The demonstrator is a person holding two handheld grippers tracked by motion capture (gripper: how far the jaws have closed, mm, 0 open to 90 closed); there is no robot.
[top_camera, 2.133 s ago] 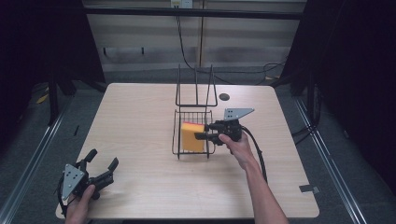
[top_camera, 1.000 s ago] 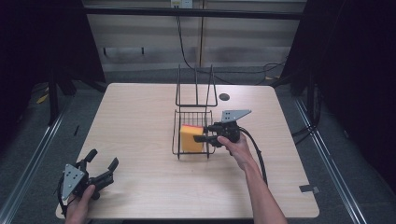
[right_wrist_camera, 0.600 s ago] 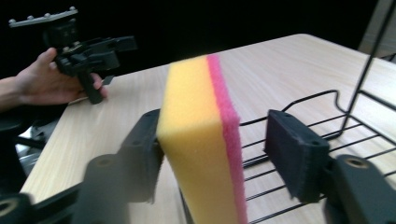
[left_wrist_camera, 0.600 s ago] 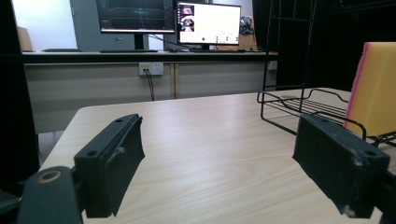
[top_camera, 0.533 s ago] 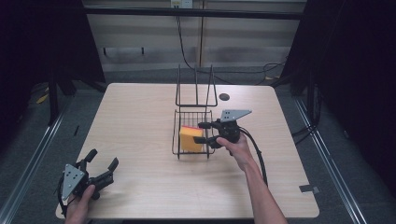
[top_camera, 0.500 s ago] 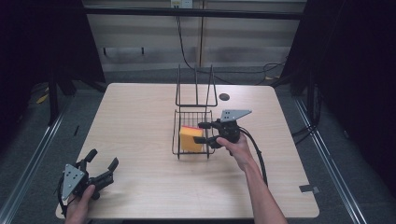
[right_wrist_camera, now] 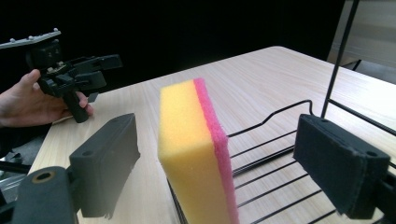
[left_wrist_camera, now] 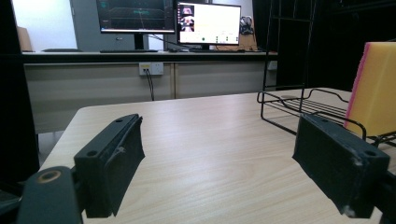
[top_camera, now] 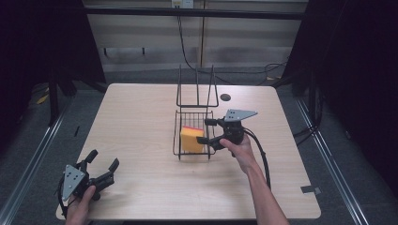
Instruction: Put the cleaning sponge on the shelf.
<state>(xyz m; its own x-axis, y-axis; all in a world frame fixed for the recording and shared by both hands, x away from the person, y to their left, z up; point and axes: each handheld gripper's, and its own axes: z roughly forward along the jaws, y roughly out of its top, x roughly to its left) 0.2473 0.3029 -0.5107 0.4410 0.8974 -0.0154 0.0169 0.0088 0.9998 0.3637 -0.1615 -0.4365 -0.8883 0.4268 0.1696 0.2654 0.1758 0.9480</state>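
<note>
A yellow sponge with a pink layer stands on edge in a black wire rack at the table's middle. My right gripper is open at the rack's right side, one jaw on each side of the sponge's right edge. In the right gripper view the sponge stands upright between the wide-apart jaws of the right gripper and touches neither. My left gripper is open and holds nothing near the table's front left corner. From the left gripper the sponge shows at the far right.
The rack's tall wire back rises behind the sponge. A small black disc lies on the table beyond the rack. The left gripper and the hand on it show far off in the right gripper view. A cable trails from the right gripper.
The right gripper's jaws have spread apart and let go of the sponge, which stays standing in the rack. The left gripper has not moved.
</note>
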